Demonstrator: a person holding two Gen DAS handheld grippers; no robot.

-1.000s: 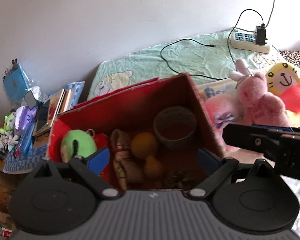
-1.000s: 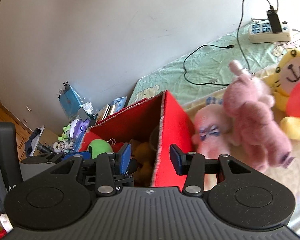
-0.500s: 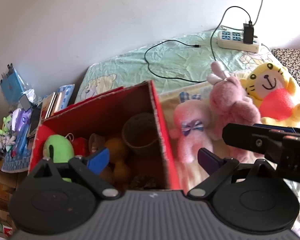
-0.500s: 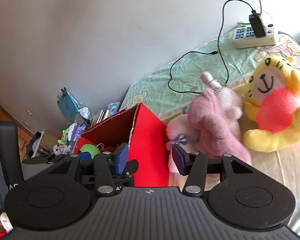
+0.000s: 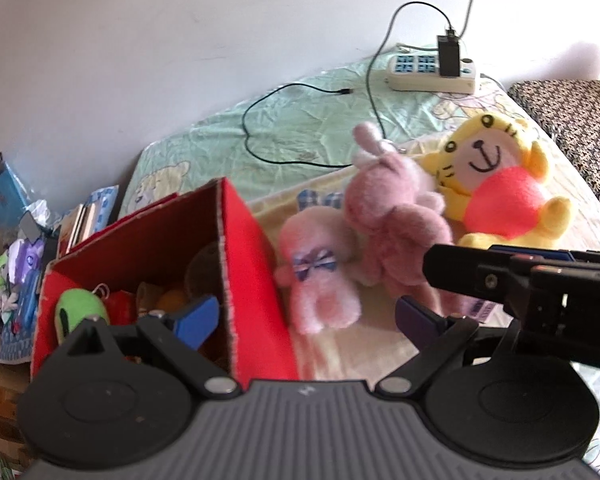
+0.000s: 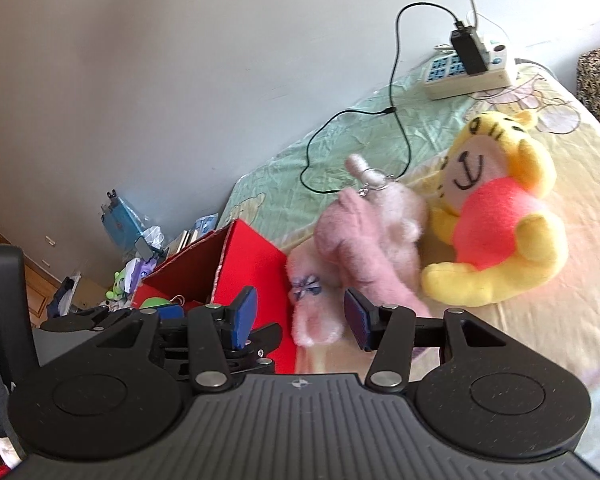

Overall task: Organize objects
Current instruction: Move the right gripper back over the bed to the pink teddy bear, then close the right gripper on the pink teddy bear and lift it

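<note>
A red box (image 5: 256,264) (image 6: 256,276) stands on the bed, with a green plush (image 5: 78,308) and other small items inside. To its right lie a small pale pink plush with a blue bow (image 5: 320,272) (image 6: 312,304), a larger pink rabbit plush (image 5: 396,216) (image 6: 364,236) and a yellow tiger plush with a red heart (image 5: 500,184) (image 6: 496,216). My left gripper (image 5: 306,322) is open, straddling the box's right wall and the small pink plush. My right gripper (image 6: 300,318) is open just short of the small pink plush; nothing is held.
A white power strip (image 5: 432,72) (image 6: 468,72) with a black charger and black cable (image 5: 284,120) lies on the green sheet by the wall. Cluttered toys and books (image 5: 24,248) sit left of the bed. A dark patterned cushion (image 5: 576,120) is at far right.
Both grippers have swung right, away from the box's inside toward the plush toys. The plush toys now sit larger and more central in both views. Both stay open.
</note>
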